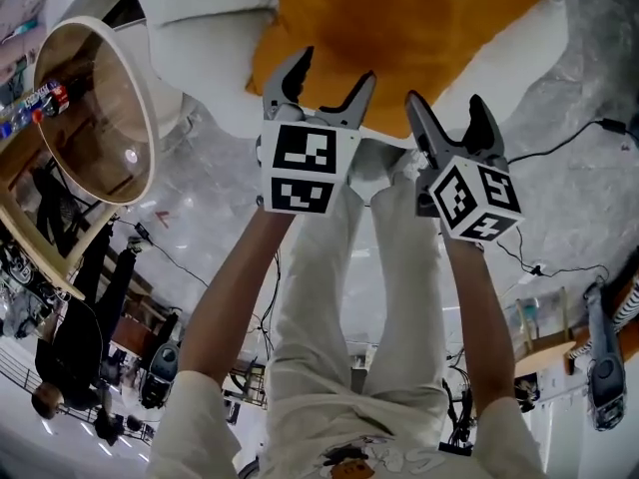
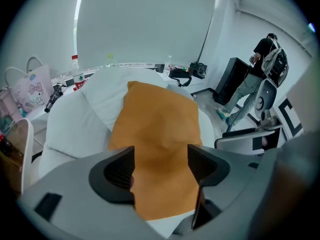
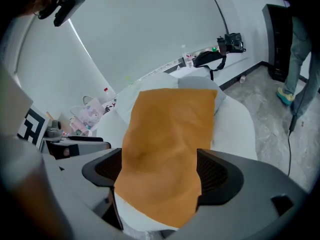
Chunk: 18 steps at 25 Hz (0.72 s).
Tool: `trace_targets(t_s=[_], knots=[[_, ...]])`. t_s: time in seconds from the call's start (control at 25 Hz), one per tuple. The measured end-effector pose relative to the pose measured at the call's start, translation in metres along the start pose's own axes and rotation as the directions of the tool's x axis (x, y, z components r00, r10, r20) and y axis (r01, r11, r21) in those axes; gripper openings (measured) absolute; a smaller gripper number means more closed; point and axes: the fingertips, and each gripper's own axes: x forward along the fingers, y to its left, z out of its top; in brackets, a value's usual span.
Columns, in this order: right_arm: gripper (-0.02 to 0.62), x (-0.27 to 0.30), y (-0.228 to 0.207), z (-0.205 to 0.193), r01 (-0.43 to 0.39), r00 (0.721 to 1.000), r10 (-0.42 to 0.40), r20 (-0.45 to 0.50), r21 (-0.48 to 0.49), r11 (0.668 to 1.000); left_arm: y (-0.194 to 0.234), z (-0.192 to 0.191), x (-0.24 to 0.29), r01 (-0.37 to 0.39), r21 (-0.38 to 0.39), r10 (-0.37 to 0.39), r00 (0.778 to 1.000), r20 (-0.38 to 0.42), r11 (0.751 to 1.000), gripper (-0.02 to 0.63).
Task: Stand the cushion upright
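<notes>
Over the flat orange fabric cushion (image 1: 399, 28), left gripper (image 1: 331, 76) and right gripper (image 1: 449, 108) hold fingers wide, empty, apparently poised to grip its edge.

One orange cushion (image 1: 399, 38), one white armchair (image 1: 200, 58), one round table (image 1: 95, 78), two tongs (image 1: 334, 68) (image 1: 445, 103).

We reach both arms forward and down, side by side. Our left forearm (image 1: 235, 287) and right forearm (image 1: 479, 297) are bare below short sleeves. The left hand-held gripper (image 1: 333, 73) has its jaws apart, with its left marker cube (image 1: 305, 168) facing us squarely. The right hand-held gripper (image 1: 447, 103) is just beside it with its jaws spread wider, and its right marker cube (image 1: 477, 200) is rolled at a tilt. Both grippers point away from us and downward.
</notes>
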Motion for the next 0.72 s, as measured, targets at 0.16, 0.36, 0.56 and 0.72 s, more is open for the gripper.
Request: trace_targets(t_s=[0.16, 0.36, 0.56, 0.72], knots=[[0.459, 0.018, -0.004, 0.002, 0.014, 1.0, -0.014, 0.007, 0.022, 1.0, 0.011, -0.004, 0.017, 0.008, 0.012, -0.008, 1.0, -0.02, 1.0, 0.354], [0.459, 0.038, -0.013, -0.005, 0.038, 0.999, -0.038, -0.01, 0.023, 0.999, 0.028, -0.01, 0.036, 0.007, -0.005, -0.008, 0.999, -0.05, 1.0, 0.407], [0.468, 0.053, -0.027, -0.007, 0.077, 0.997, -0.077, 0.0, 0.031, 0.997, 0.039, -0.018, 0.058, 0.016, -0.001, -0.016, 0.998, -0.068, 1.0, 0.452], [0.476, 0.066, -0.045, -0.007, 0.118, 0.993, -0.118, 0.001, 0.027, 0.993, 0.055, -0.024, 0.072, 0.008, -0.023, -0.01, 0.996, -0.085, 1.0, 0.457]])
